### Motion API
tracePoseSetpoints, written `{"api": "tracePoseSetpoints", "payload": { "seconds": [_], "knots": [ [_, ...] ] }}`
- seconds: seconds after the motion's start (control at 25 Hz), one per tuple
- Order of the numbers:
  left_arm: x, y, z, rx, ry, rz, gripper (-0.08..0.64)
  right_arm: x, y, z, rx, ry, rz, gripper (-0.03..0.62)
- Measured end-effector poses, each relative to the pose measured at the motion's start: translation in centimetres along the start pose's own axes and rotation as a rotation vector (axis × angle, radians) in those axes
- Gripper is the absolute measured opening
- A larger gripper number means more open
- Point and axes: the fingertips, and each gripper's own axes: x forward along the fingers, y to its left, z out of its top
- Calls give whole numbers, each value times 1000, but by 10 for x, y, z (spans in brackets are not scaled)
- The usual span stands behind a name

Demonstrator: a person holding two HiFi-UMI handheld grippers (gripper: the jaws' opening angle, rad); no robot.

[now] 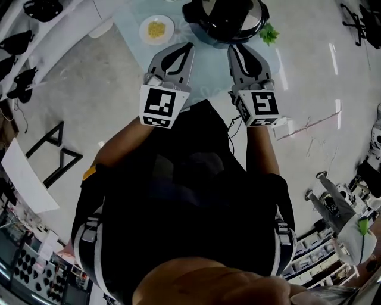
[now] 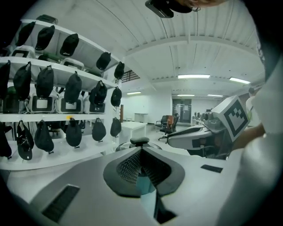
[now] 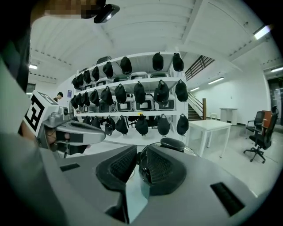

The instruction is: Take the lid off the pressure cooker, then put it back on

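Lidded pressure cooker (image 1: 226, 18) back from the glass table's (image 1: 208, 71) near edge; plate (image 1: 157, 28) toward its left edge, green sprig (image 1: 269, 34) toward the right; left gripper (image 1: 187, 47) pinched together, empty; right gripper (image 1: 234, 49) parted a crack, empty; nothing between either and the cooker; only in the gripper views: shelves (image 3: 132, 103) of dark hanging gear, office chair (image 3: 261, 132).

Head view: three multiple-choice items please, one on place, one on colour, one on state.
1. The white plate, relative to the pressure cooker: A) left of it B) right of it C) on it
2. The leafy item beside the cooker: A) red B) green C) blue
3. The lid: A) on the cooker B) on the floor C) on the plate
Key: A, the plate lies at the cooker's left; B, its leaves are green; A, it caps the cooker.
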Motion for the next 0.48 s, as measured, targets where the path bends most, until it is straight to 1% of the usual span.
{"api": "tracePoseSetpoints", "payload": {
  "seconds": [0.12,0.36,0.48],
  "knots": [
    [24,3,7,-4,7,55,8,18,-28,5,-17,-5,50,97],
    [50,4,9,-43,39,169,8,49,-58,15,-58,-4,166,109],
    [62,7,17,-48,34,209,8,61,-71,22,-77,-5,199,115]
  ]
}}
